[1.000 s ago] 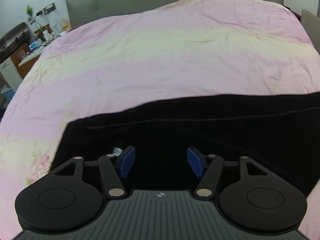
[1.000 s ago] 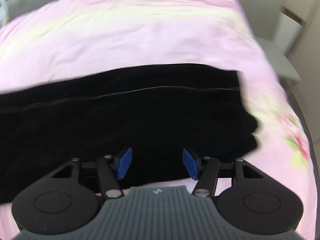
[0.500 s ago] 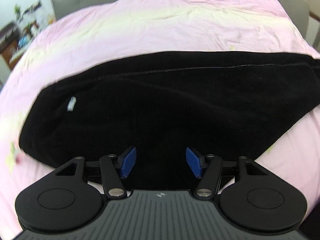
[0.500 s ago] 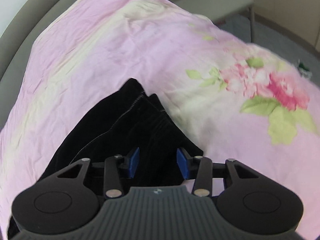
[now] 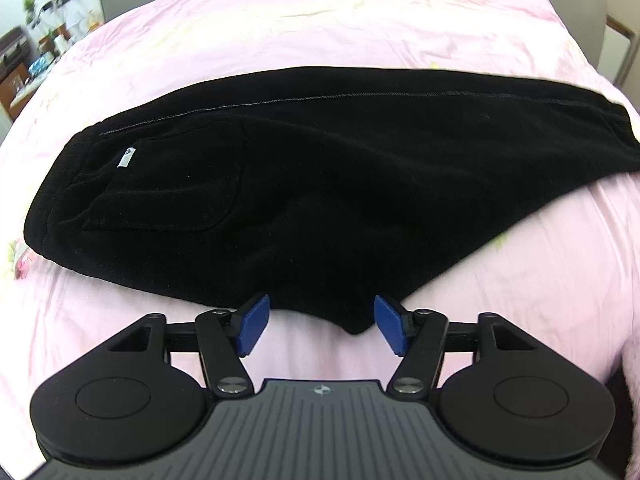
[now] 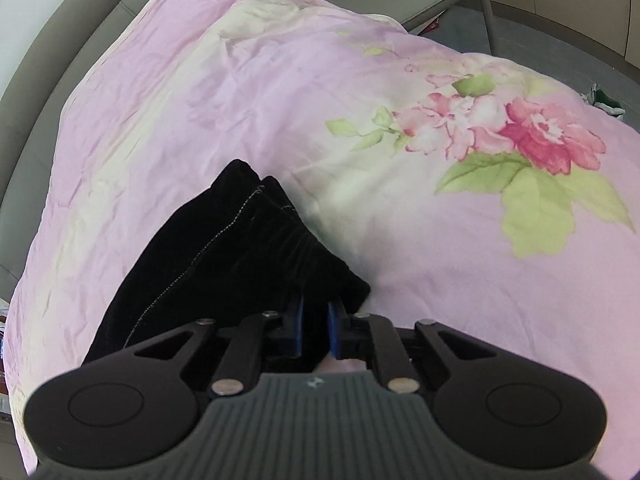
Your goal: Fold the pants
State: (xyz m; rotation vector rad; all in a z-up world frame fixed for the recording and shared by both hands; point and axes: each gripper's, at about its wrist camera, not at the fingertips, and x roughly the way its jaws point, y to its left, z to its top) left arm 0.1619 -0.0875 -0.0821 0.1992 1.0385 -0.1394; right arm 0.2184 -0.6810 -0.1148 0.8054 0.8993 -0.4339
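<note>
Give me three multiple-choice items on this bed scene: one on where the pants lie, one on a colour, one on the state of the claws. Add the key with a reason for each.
1. Where do the pants lie?
A. on a chair
B. spread across the bed cover
C. on the floor

2. What colour are the pads on the claw fingers?
A. red
B. yellow
C. blue

3. Which claw is closing on the pants?
A. the right claw
B. the left claw
C. neither

Key: B, the black cloth stretches flat over the pink cover. C, blue pads show in both wrist views. A, the right claw's jaws stand narrow with cloth at the cuff end between them, while the left stands wide apart at the near edge.
</note>
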